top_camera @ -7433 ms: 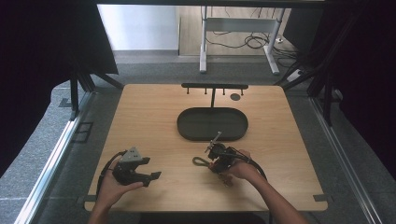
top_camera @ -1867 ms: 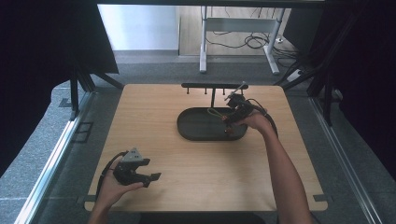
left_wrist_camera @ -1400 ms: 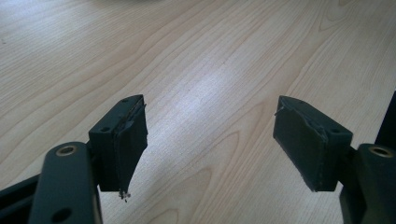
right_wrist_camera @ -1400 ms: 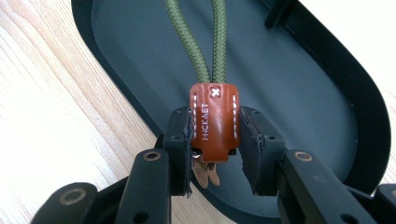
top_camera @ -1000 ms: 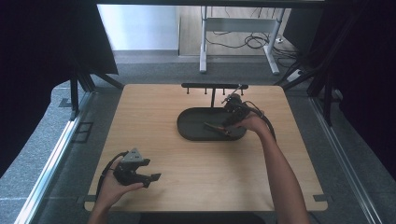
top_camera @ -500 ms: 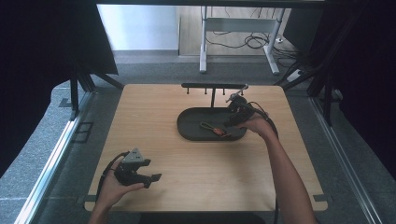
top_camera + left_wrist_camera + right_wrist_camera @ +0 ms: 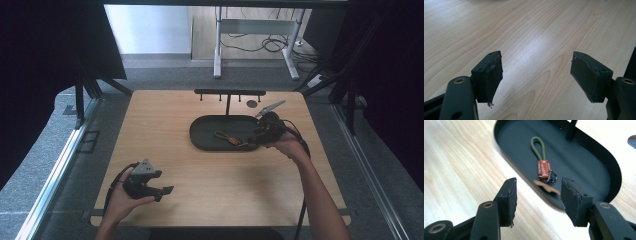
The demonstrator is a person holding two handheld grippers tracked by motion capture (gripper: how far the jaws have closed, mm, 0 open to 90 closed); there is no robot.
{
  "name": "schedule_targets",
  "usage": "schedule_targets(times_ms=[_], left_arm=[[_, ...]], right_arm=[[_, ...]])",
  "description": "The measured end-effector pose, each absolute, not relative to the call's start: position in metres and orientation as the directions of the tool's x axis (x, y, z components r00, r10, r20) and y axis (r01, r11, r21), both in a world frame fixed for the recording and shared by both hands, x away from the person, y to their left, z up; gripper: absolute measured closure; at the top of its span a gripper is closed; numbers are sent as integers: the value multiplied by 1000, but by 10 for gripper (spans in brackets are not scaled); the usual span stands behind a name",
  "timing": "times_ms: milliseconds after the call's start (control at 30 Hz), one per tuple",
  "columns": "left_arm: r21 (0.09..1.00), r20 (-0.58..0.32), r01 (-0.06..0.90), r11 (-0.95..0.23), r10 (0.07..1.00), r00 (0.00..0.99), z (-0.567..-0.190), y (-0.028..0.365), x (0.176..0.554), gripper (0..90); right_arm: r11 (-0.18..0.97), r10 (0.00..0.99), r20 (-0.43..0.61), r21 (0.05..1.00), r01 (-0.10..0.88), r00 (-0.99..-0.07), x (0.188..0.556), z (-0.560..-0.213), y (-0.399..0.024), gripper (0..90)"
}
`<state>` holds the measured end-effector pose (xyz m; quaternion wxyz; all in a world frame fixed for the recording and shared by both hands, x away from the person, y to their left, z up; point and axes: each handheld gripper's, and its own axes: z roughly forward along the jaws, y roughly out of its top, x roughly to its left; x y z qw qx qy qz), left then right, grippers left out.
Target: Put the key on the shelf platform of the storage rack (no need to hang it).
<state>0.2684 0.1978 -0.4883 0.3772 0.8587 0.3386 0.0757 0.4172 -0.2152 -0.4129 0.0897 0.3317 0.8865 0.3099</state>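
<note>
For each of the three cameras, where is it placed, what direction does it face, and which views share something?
High view: above the person's side, looking forward and down on the table; forearms, left gripper, right gripper.
Left gripper view: on the left gripper, facing bare tabletop; its open jaws.
Right gripper view: on the right gripper, facing the black tray.
Shared: the tray and keychain appear in the high and right gripper views.

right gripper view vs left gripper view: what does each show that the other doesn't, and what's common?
Right gripper view: the dark oval tray with a keychain lying in it, green loop and brown tag, beyond the open right gripper. Left gripper view: the left gripper, also open, over bare wood. Shared: the light wooden table and black jaws with nothing between them.
</note>
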Motion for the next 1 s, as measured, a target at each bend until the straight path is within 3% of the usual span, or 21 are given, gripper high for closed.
schedule_targets(times_ms=[633, 1000], left_arm=[[691, -132, 533, -487, 641, 757, -491, 196, 270, 262], [693, -142, 540, -479, 643, 752, -490, 194, 273, 262]], right_arm=[[519, 630, 101, 683, 514, -770, 348, -443, -254, 455], [508, 639, 98, 691, 514, -763, 331, -460, -261, 439]])
